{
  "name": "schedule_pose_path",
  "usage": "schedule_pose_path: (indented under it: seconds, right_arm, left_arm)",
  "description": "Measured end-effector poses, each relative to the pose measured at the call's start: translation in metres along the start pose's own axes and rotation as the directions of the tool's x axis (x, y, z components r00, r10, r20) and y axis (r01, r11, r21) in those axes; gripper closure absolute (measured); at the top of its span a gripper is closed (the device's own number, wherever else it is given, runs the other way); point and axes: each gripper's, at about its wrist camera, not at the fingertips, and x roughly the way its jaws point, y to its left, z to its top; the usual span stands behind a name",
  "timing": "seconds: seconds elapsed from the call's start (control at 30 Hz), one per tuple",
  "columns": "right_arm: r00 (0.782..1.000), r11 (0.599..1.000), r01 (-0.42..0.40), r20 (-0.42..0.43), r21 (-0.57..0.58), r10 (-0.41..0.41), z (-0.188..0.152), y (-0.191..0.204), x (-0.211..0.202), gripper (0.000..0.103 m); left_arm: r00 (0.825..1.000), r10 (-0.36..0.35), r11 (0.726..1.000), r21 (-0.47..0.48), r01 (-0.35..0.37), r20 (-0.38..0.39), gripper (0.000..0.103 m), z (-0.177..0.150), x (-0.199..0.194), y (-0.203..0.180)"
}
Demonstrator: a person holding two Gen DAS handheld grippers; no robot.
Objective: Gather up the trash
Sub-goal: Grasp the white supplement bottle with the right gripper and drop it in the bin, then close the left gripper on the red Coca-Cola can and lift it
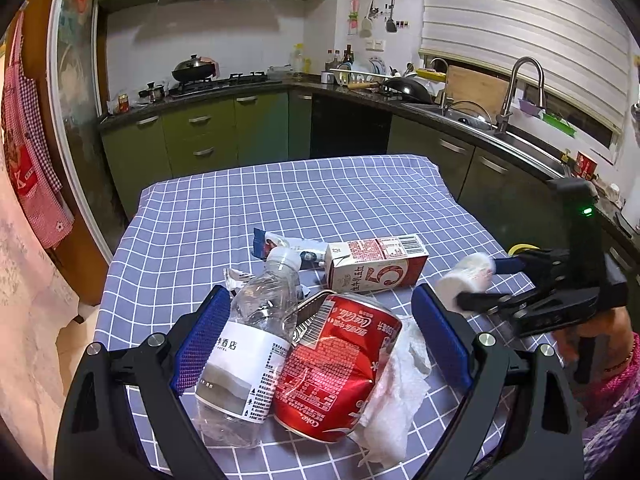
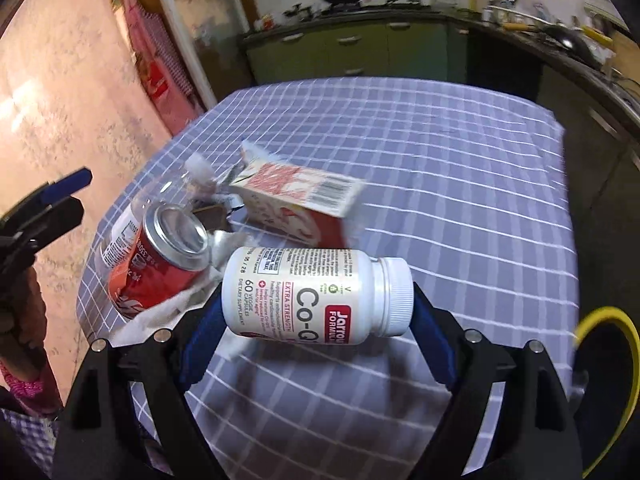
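My right gripper (image 2: 316, 316) is shut on a white supplement bottle (image 2: 316, 296), held sideways above the checked tablecloth (image 2: 440, 160); it also shows in the left wrist view (image 1: 472, 276). My left gripper (image 1: 320, 332) is open around a clear plastic bottle (image 1: 248, 344) and a dented red cola can (image 1: 336, 364), both lying on the cloth. A white crumpled tissue (image 1: 400, 392) lies under the can. A red-and-white carton (image 1: 376, 266) lies behind them, with a blue-and-white wrapper (image 1: 280, 246) beside it.
The table's far half (image 1: 300, 192) is bare cloth. Green kitchen cabinets (image 1: 208, 136) and a sink counter (image 1: 500, 128) stand beyond it. A yellow rim (image 2: 616, 360) shows at the right edge of the right wrist view.
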Motion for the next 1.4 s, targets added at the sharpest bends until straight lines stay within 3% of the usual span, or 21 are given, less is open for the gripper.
schedule_pose_path:
  seconds: [0.23,0.53,0.67,0.77,0.83,1.13,1.4]
  right_arm:
    - [0.986,0.971,0.144,0.058,0.192,-0.158,-0.037,-0.077,-0.057,0.022]
    - [0.928,0.823,0.343,-0.024,0.452,-0.373,-0.109,-0.186,-0.095,0.022]
    - [0.906,0.780,0.393,-0.057,0.487,-0.420,-0.124,-0.209,-0.096,0.022]
    - [0.876,0.747,0.457,-0.097,0.482,-0.473,-0.127,-0.222,-0.092,0.022]
    - [0.860,0.724,0.480,-0.102,0.495,-0.501,-0.130,-0.229,-0.094,0.016]
    - [0.870,0.728,0.451,-0.073,0.516,-0.487,-0.130,-0.225,-0.102,0.015]
    - [0.888,0.755,0.413,-0.041,0.509,-0.458,-0.118,-0.217,-0.098,0.015]
  left_arm:
    - [1.000,-0.023,0.999,0.024,0.024,-0.006,0.012,0.001,0.002,-0.016]
    - [0.999,-0.043,0.997,0.063,0.044,-0.020,0.012,0.004,0.006,-0.036]
    - [0.998,-0.051,0.995,0.084,0.053,-0.028,0.012,0.006,0.008,-0.044]
    - [0.998,-0.055,0.994,0.097,0.058,-0.031,0.012,0.007,0.007,-0.051]
    - [0.998,-0.058,0.993,0.100,0.061,-0.035,0.012,0.007,0.008,-0.052]
    - [0.996,-0.071,0.991,0.105,0.077,-0.057,0.012,0.007,0.013,-0.053]
    - [0.984,-0.106,0.986,0.110,0.123,-0.144,0.012,-0.006,0.029,-0.041]
